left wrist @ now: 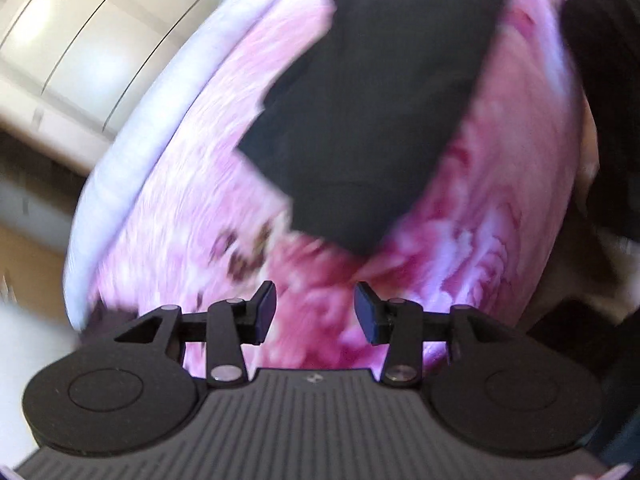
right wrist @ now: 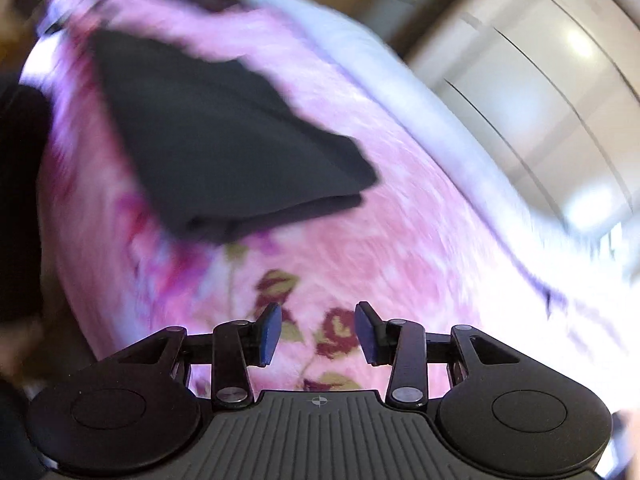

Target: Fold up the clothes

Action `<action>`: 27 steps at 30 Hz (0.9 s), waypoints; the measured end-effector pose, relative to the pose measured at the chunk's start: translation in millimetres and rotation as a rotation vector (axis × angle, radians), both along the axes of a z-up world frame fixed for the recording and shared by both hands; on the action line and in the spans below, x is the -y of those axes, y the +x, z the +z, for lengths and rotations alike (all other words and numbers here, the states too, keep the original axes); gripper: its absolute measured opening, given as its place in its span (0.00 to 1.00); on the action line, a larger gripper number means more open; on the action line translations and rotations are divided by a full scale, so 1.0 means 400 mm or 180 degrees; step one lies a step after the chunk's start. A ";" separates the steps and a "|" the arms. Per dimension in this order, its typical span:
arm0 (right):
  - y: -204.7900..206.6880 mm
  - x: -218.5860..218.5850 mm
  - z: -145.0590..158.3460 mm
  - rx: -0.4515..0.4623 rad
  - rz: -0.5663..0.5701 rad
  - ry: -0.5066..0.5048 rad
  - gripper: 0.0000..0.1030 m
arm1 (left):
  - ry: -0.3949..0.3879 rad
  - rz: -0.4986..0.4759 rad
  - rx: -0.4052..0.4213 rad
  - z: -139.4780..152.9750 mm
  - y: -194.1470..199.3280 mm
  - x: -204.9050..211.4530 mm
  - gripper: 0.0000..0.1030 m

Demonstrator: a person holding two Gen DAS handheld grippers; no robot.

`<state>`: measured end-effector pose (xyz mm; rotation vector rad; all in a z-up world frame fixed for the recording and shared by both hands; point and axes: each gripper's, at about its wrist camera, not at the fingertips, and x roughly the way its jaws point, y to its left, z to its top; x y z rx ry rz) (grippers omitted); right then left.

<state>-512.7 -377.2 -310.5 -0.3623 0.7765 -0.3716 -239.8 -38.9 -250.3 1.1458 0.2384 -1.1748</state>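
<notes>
- A folded black garment (left wrist: 360, 120) (right wrist: 224, 140) is lying on a pink flowered blanket (left wrist: 460, 248) (right wrist: 360, 240), upper centre of the left wrist view, upper left of the right.
- The left gripper (left wrist: 316, 312) is hovering with fingers apart, gripping nothing.
- The right gripper (right wrist: 318, 334) is likewise spread and empty.
- White cabinet doors (right wrist: 540, 100) are showing at the upper right.

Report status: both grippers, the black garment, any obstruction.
Left gripper open, empty. Right gripper open, empty. Black garment lies folded on pink floral blanket, untouched. Nothing in the way.
</notes>
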 end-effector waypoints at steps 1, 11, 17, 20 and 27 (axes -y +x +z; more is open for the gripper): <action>0.009 0.016 0.014 0.0135 -0.0088 0.0185 0.40 | -0.0071 0.0083 -0.0138 0.016 0.023 -0.004 0.39; 0.150 0.167 0.099 0.0930 -0.0521 0.1631 0.41 | -0.0662 0.0321 -0.1443 0.105 0.177 0.217 0.39; 0.216 0.266 0.097 0.1157 -0.0665 0.2137 0.41 | -0.0584 0.0264 -0.1919 0.065 0.250 0.428 0.39; 0.249 0.323 0.079 0.1226 -0.0732 0.2314 0.41 | -0.0497 0.0214 -0.2126 0.047 0.274 0.504 0.38; 0.289 0.407 0.049 0.1283 -0.0748 0.2527 0.41 | -0.0493 0.0163 -0.2432 -0.003 0.328 0.594 0.14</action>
